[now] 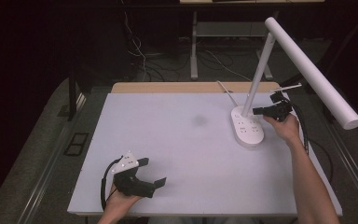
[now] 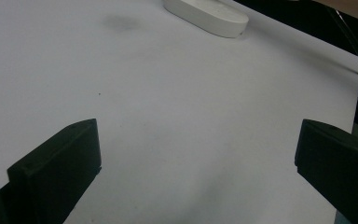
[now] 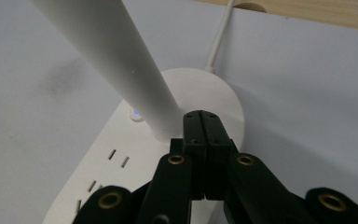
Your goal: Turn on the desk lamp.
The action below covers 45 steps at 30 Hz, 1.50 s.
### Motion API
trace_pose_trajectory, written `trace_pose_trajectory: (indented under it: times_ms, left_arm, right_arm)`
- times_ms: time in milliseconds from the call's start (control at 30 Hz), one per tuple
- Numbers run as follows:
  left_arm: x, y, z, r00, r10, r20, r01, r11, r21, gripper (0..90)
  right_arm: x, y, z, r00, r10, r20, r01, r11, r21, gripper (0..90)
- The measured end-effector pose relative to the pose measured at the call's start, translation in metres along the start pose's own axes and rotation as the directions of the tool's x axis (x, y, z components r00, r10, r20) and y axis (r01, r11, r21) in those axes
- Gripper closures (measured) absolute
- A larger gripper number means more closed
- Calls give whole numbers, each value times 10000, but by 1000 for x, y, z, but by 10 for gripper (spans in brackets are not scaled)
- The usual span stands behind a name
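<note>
Lamp base (image 3: 168,154) lies directly under the right gripper (image 3: 207,116), jaws pressed together beside its stem; left gripper (image 1: 151,171), jaws apart, is far off.

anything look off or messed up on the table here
Only a faint grey smudge on the white table cover, left of the lamp base. The lamp stands upright and looks undamaged; the right gripper, fingers shut, is at its base beside the stem.
</note>
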<state>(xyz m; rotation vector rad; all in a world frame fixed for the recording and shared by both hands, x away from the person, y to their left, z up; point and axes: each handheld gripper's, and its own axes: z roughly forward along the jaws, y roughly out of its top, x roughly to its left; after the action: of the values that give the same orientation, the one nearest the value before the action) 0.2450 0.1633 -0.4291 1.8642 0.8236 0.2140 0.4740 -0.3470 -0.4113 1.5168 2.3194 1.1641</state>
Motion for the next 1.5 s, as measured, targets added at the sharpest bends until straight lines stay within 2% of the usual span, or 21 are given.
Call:
trace_pose_trajectory:
  times_ms: [300,467,733,1200,1300,1367,1400,1500]
  left_arm:
    - [0,0,-1,10000,-47,-76,46,9999,-111,0]
    - [0,0,-2,9999,-49,-125,47,9999,-136,0]
    - [-2,0,-3,10000,50,-82,-51,9999,-103,0]
    - [-1,0,-2,10000,76,-54,-76,10000,2,0]
    - [-1,0,-2,10000,51,-49,-52,10000,-38,0]
    - [-1,0,-2,10000,-12,-83,12,10000,-49,0]
    - [0,0,-2,10000,11,-90,-11,10000,-45,0]
    - [1,0,-3,9999,-46,-99,45,10000,-77,0]
  right_arm:
    - [0,-1,13,9995,114,280,-115,9999,32,898]
    - [-1,-3,16,9992,369,136,-367,9992,-146,899]
    - [3,-4,17,9992,55,403,-47,9998,-210,900]
    - [3,-8,18,9990,214,388,-200,9991,-366,900]
    - [5,-6,17,9981,207,582,-190,9994,-291,900]
    - [7,-6,16,9984,124,549,-106,9994,-328,900]
    - [7,-6,16,9979,-103,643,123,9995,-303,900]
    - [9,-6,15,9975,-188,679,203,9995,-221,900]
